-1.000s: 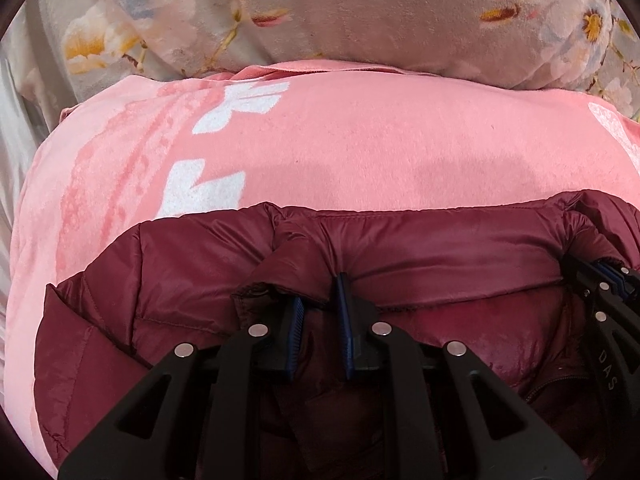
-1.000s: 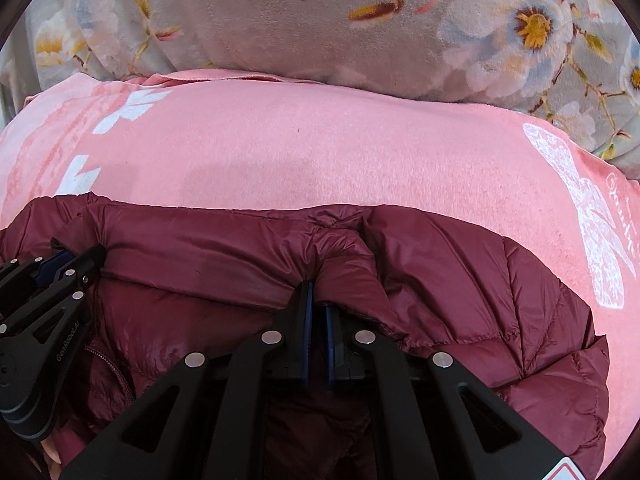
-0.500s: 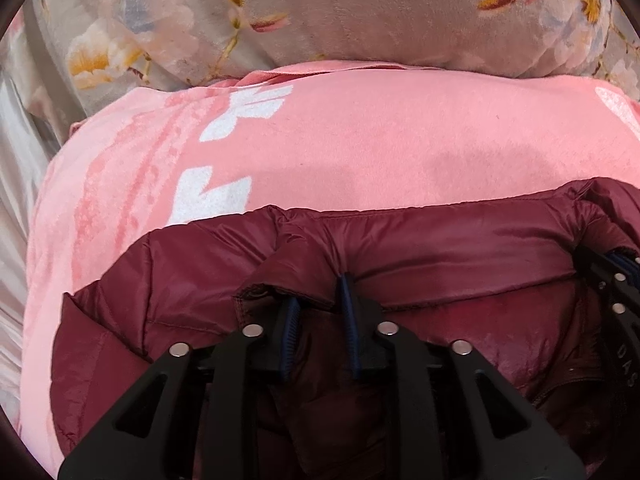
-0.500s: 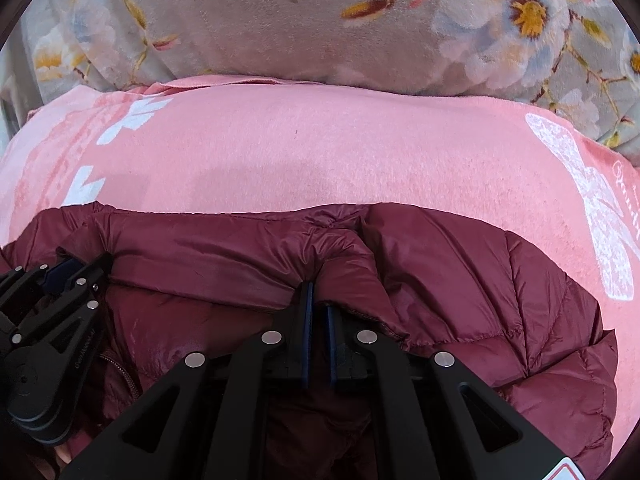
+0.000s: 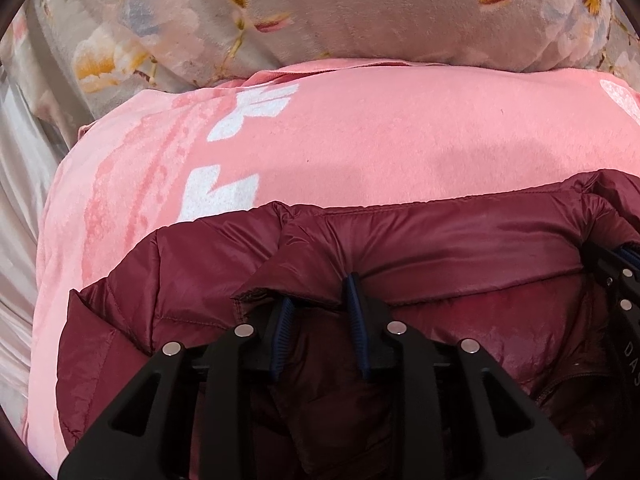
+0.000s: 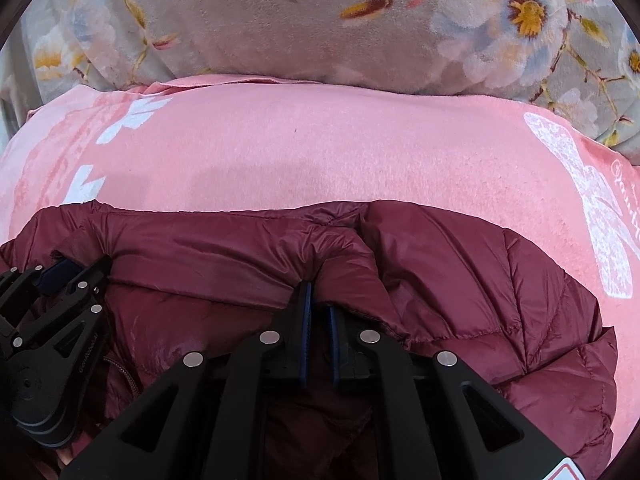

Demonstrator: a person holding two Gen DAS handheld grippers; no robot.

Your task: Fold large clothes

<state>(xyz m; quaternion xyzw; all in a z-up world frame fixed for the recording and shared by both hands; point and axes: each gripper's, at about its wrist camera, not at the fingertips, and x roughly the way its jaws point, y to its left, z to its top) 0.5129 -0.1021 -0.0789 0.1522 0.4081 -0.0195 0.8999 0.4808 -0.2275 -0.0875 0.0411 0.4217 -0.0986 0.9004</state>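
A maroon puffer jacket (image 5: 460, 248) lies on a pink blanket (image 5: 380, 140); it also shows in the right wrist view (image 6: 460, 272). My left gripper (image 5: 320, 304) has its blue-padded fingers set apart, with a fold of the jacket's edge between them. My right gripper (image 6: 318, 304) has its pads close together, pinching the jacket's upper edge. The right gripper shows at the right edge of the left wrist view (image 5: 616, 280). The left gripper shows at the left of the right wrist view (image 6: 60, 280). Both hold the same folded edge.
A grey floral plush blanket (image 5: 340, 12) is bunched along the far edge of the pink blanket; it also shows in the right wrist view (image 6: 320, 20). Pale satin fabric (image 5: 20, 184) lies at the left. The pink blanket (image 6: 320, 148) carries white prints.
Both grippers have drawn the jacket's edge slightly nearer, exposing more pink blanket beyond it. The left gripper's fingers have spread a little wider.
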